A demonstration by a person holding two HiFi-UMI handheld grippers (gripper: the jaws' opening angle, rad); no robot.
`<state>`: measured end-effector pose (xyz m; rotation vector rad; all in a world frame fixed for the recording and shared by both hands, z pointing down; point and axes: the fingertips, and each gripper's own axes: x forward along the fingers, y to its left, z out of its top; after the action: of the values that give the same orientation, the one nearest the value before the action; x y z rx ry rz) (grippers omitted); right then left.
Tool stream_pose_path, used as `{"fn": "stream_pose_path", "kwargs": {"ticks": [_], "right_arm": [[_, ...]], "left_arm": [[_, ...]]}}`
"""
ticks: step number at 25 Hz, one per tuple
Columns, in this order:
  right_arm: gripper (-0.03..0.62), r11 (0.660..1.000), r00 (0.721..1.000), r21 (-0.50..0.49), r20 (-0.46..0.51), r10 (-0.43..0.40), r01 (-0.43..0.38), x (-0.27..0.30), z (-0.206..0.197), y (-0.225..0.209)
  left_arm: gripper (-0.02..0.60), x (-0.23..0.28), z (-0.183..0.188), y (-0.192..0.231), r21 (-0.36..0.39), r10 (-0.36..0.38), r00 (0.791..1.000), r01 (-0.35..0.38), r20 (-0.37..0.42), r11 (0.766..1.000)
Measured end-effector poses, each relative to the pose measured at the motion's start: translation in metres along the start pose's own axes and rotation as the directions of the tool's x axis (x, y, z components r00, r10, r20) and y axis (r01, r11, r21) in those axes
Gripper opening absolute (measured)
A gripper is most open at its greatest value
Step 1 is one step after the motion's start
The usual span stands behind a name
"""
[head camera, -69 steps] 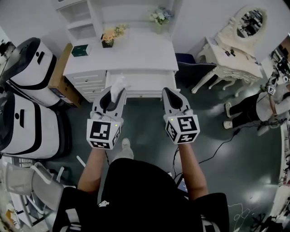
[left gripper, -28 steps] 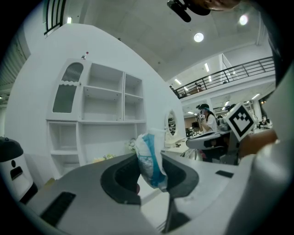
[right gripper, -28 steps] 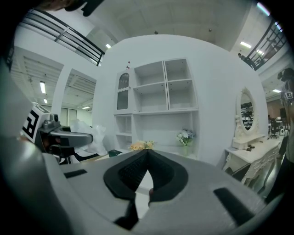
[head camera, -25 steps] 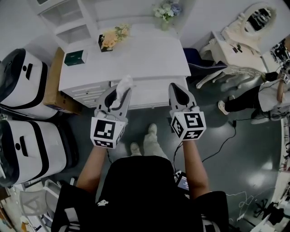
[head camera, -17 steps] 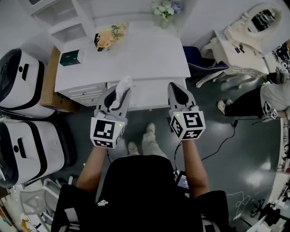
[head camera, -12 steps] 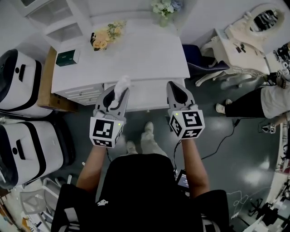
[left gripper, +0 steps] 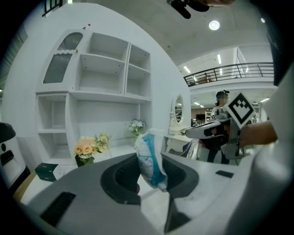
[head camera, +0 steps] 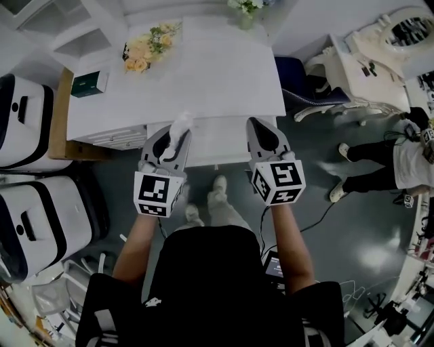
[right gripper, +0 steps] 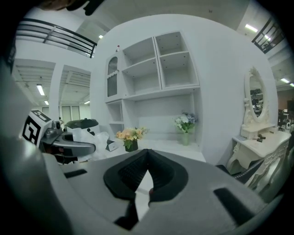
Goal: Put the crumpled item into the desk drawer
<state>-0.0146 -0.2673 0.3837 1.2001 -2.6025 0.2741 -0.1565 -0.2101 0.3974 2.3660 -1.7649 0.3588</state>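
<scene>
The crumpled item [head camera: 181, 124], a white wad with blue print, sticks up from my left gripper [head camera: 173, 139], which is shut on it. In the left gripper view the crumpled item [left gripper: 149, 156] fills the gap between the jaws of the left gripper [left gripper: 151, 172]. My right gripper [head camera: 262, 129] is beside it, shut with nothing in it; its jaws meet at the tips in the right gripper view [right gripper: 147, 153]. Both grippers hover over the open desk drawer [head camera: 220, 144], which juts out from under the front edge of the white desk [head camera: 203, 74].
On the desk are orange flowers [head camera: 139, 53], a dark green box [head camera: 88, 83] and a vase of flowers [head camera: 244, 5]. Two white machines [head camera: 27, 203] stand at the left. A dark chair [head camera: 298, 74], a dressing table [head camera: 380, 64] and a person [head camera: 407, 152] are at the right.
The person has stepped closer to the desk, so both grippers now hang over the open drawer. The left gripper still holds the crumpled item; the right stays shut.
</scene>
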Motion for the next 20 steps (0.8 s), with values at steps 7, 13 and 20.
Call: {"fn": "stream_pose_path", "kwargs": {"ticks": [7, 13, 20], "right_arm": [[0.0, 1.0, 0.998, 0.022, -0.06, 0.013, -0.012, 0.023, -0.027, -0.021], [0.0, 0.999, 0.993, 0.046, -0.117, 0.03, -0.024, 0.04, -0.058, -0.031], [0.0, 0.997, 0.986, 0.069, -0.161, 0.054, -0.043, 0.053, -0.082, -0.04]], "left_arm": [[0.097, 0.033, -0.026, -0.004, 0.03, -0.026, 0.998, 0.027, -0.048, 0.999], [0.097, 0.058, -0.071, -0.019, 0.045, -0.109, 0.98, 0.118, -0.168, 0.992], [0.097, 0.087, -0.127, -0.032, 0.084, -0.17, 0.934, 0.206, -0.315, 0.975]]}}
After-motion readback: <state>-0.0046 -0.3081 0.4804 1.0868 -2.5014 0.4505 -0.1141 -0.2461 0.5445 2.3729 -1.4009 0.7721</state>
